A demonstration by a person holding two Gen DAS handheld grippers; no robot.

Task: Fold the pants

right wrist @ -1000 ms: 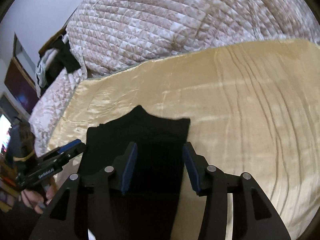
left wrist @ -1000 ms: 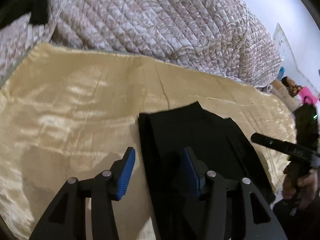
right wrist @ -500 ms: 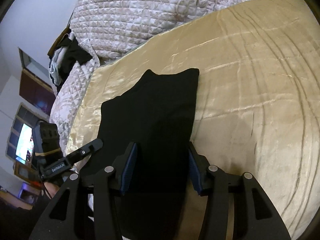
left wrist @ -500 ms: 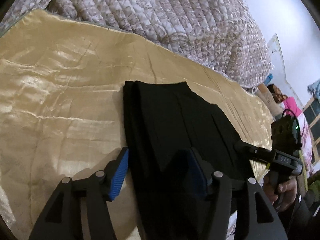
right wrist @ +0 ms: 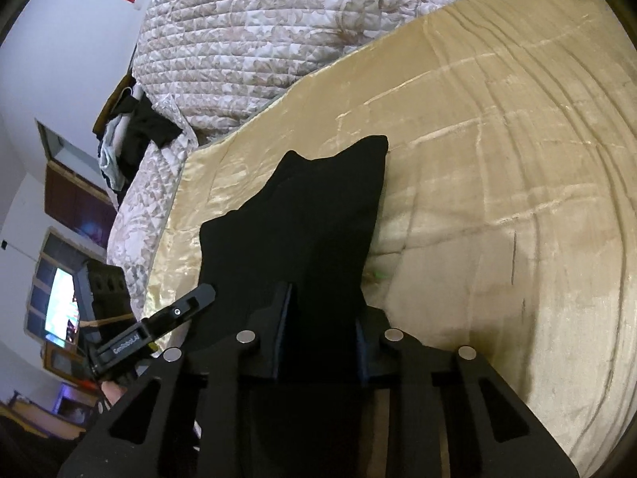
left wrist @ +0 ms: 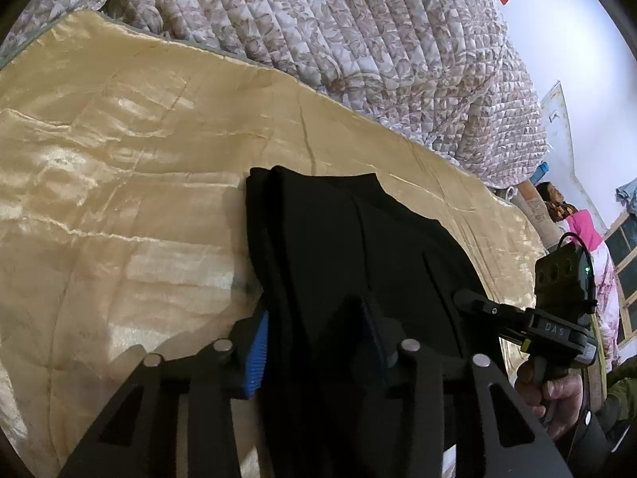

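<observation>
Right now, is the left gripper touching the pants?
Touching. The left wrist view shows the left gripper with its jaws, which have just been closing, set on either side of the near edge of the black pants, the blue pad against the cloth.

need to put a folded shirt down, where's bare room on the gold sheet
Bare gold sheet spreads between the black pants and the quilted blanket, and beside the pants' other edge. Crowded where both tools grip the pants.

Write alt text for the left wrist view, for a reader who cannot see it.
The left hand-held gripper has its two fingers either side of the near edge of black pants, which lie folded on a shiny gold bedspread. A quilted patterned blanket is heaped behind, and the right hand-held gripper reaches in from the right.
</observation>
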